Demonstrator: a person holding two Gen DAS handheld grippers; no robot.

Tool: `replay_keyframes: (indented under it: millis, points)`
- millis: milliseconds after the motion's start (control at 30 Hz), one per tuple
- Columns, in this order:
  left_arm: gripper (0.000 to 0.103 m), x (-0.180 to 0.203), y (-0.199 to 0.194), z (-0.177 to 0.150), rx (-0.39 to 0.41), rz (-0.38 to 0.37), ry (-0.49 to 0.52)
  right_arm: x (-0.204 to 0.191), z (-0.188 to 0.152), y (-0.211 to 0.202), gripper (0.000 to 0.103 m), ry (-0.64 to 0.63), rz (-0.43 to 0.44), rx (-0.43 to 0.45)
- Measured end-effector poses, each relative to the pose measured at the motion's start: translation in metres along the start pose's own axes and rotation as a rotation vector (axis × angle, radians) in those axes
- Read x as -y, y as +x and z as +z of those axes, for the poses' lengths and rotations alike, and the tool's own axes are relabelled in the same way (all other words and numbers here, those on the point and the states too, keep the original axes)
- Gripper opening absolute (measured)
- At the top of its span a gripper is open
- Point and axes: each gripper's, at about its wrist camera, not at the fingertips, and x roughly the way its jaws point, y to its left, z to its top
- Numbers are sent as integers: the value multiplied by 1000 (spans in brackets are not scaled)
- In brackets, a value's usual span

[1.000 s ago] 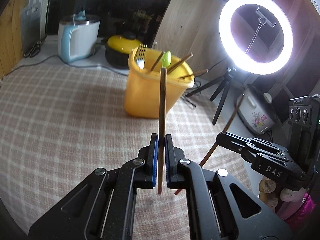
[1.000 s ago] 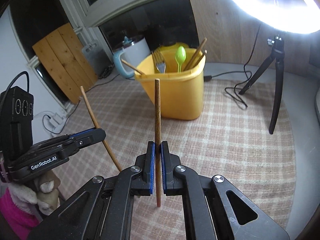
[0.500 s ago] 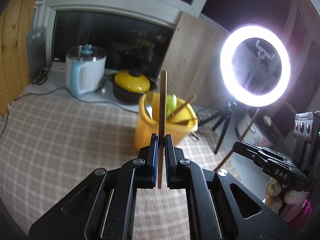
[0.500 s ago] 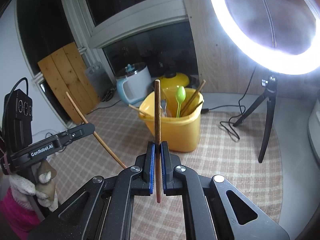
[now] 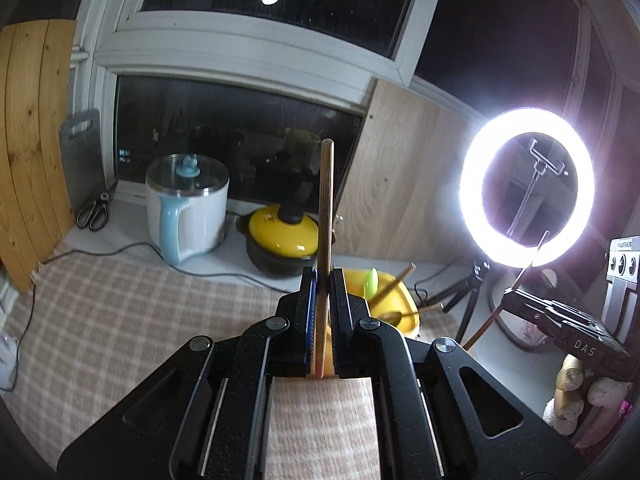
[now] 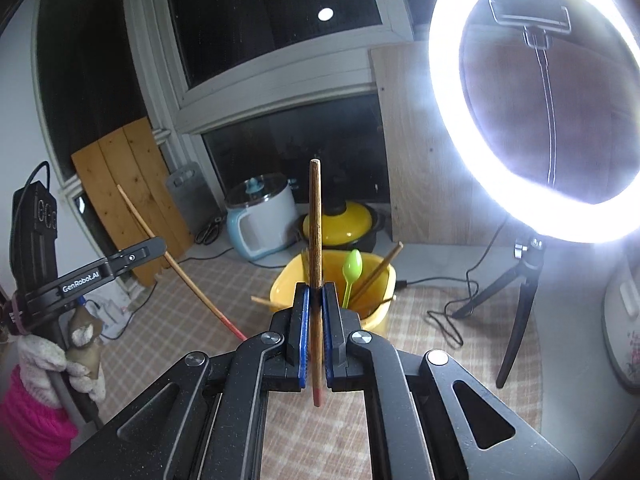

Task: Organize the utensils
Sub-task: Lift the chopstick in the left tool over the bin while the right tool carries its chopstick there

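My left gripper [image 5: 323,280] is shut on a wooden chopstick [image 5: 325,216] that stands upright between its blue pads. Just behind and below the fingers sits the yellow bucket [image 5: 396,300], partly hidden, holding a green spoon [image 5: 370,284] and several chopsticks. My right gripper [image 6: 315,294] is shut on a second chopstick [image 6: 315,220], also upright, with the yellow bucket [image 6: 372,312] right behind it. In the right wrist view the left gripper [image 6: 152,246] appears at the left with its chopstick [image 6: 180,268] slanting. The right gripper [image 5: 510,292] shows at the right of the left wrist view.
A checked cloth [image 5: 120,312] covers the table. Behind it stand a white and blue kettle [image 5: 186,212], a yellow-lidded pot [image 5: 286,240], scissors [image 5: 94,214] and a wooden board [image 5: 28,152]. A bright ring light [image 5: 528,188] on a tripod [image 6: 520,292] stands at the right, with cables.
Both grippers have risen and tilted up with their chopsticks. The bucket has dropped low in both views and now sits close behind the fingers; the window fills the upper part.
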Motion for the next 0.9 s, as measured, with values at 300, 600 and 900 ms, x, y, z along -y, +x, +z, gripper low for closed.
replay_keyframes:
  millis: [300,600,900]
  points:
    - [4,2,10,23,41,-10,6,-3,30,2,4,-12,-15,74]
    - [4,8,32,34,37,-28,13,2,47,18,4,-15,-37,108]
    - [4,11,64,29,-13,-37,23,13,47,49,4,-11,-66,69]
